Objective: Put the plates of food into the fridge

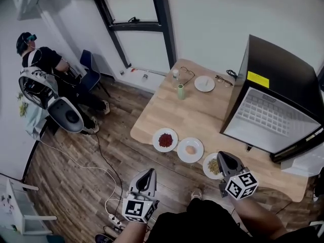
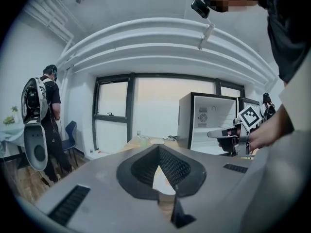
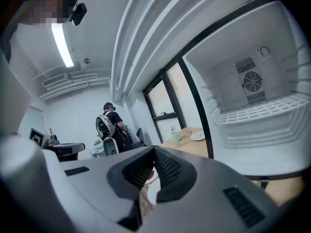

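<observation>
White wire shelf [image 1: 273, 113] inside the fridge [image 1: 283, 70] is bare: no plate is stored yet. Three plates of food [image 1: 190, 150] sit in a row on the table [image 1: 202, 110], left of the fridge's open front. I read the left gripper [image 1: 148, 172] and right gripper [image 1: 221, 156] as closed and empty, so all three transfers remain.

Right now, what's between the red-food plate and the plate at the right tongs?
Head view: one white plate with a pale round food item sits between the red-food plate and the yellowish-food plate at the right tongs.
</observation>
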Demonstrator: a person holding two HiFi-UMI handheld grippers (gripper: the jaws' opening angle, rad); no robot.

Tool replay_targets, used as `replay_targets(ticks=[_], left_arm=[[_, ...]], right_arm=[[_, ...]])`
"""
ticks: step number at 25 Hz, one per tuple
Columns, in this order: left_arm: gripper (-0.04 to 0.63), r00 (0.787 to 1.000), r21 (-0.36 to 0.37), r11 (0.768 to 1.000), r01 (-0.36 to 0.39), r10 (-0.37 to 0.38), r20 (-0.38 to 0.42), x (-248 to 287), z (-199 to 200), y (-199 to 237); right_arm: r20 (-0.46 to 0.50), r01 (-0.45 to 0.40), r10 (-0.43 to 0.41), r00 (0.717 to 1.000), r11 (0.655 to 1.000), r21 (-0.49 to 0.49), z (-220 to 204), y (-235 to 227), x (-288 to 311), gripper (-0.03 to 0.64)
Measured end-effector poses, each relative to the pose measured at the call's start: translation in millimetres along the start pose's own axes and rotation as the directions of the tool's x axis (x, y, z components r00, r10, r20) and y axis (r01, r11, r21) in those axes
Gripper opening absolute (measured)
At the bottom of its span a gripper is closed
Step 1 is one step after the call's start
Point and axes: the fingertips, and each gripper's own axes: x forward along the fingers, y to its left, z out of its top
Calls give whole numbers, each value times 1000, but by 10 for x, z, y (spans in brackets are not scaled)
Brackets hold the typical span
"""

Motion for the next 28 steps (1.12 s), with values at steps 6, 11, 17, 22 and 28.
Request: replay_targets(ticks=[6,11,17,22,28], left_arm=[[5,998,28,998,60,-60,0,499,121,-11],[5,987,42,986,162,-162,4,968,198,3],[5,949,58,947,315,-315,-18,1597,232,250],[5,878,83,875,477,-479,0,2082,469,304],[5,779,121,773,623,-627,-1,2449,435,220]], right_arm=[[-5,13,-14,1000,1000,-9,57,-223,224,20],[-9,103,-104,995,995,-6,72,-479,283,20],[31,283,-284,958,958,43,115,-678,369,20],[64,434,-440,896,896,89,104,-678,478,20],[87,637,-657,749,750,179,6,-650,218,20]])
